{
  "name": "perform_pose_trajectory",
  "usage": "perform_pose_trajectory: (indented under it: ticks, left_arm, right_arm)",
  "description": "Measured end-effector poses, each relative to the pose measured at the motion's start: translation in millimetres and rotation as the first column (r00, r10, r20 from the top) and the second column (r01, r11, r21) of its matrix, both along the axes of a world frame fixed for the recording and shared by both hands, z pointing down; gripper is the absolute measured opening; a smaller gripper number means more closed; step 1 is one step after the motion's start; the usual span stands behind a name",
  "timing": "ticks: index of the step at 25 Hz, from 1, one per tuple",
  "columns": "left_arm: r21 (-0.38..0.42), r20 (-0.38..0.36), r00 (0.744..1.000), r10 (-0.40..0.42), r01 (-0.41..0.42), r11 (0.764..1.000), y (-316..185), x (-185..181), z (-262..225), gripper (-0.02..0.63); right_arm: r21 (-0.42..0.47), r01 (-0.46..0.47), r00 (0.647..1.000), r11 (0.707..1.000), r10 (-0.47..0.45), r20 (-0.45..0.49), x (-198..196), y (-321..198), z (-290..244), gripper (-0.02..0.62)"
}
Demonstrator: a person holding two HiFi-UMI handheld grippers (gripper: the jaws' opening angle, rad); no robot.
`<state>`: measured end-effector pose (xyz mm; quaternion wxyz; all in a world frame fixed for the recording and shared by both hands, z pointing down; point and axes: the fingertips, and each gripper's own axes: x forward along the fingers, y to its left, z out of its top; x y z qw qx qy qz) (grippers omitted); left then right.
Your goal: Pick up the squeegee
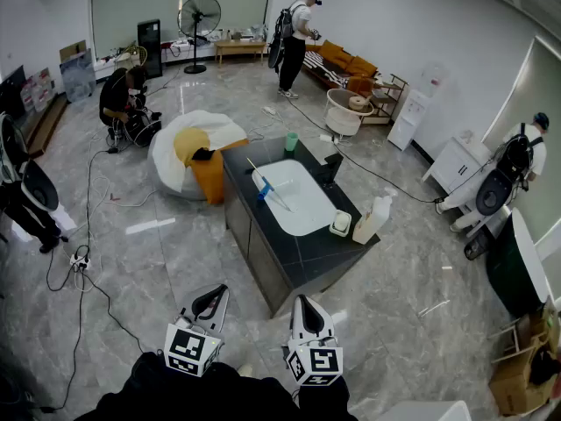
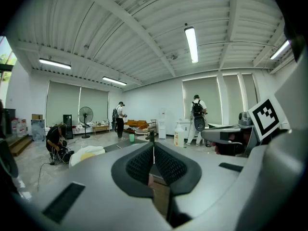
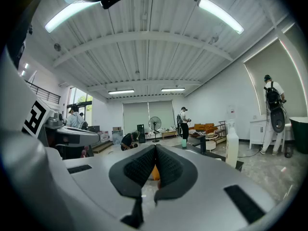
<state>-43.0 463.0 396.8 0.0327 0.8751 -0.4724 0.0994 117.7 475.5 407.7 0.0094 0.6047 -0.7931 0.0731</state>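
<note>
The squeegee (image 1: 268, 185) looks light and stiff; grab its blue handle (image 1: 262, 192). The left gripper (image 2: 154, 148) and right gripper (image 3: 155, 148) have their fingers together, holding nothing.

The left gripper (image 1: 213, 295) and the right gripper (image 1: 304, 305) are held side by side at the head view's bottom edge, a little apart, both pointing forward and only slightly downward. Each gripper's jaws are closed tight together with nothing between them. Dark sleeves (image 1: 175, 395) show just behind the two grippers
</note>
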Motion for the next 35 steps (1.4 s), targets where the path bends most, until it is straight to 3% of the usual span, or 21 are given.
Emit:
perform_pose_trajectory:
  ticks: [20,24,35]
  left_arm:
    - [0.016,0.007,0.998,-0.056,0.056,0.998,-56,-9,-1,0.025]
    - [0.009,0.013,0.998,-0.062,0.062,0.998,-90,-20,5,0.025]
    - [-0.011,0.023,0.999,0.026,-0.025,1.0,-239,-55,-2,0.025]
  right_arm:
    - [0.0,0.066,0.998,0.998,-0.066,0.003,-13,-67,8,0.015]
    - [-0.002,0.066,0.998,0.998,-0.066,0.006,-22,-101,10,0.015]
    - [-0.037,-0.002,1.0,0.999,0.002,0.012,-66,-238,6,0.015]
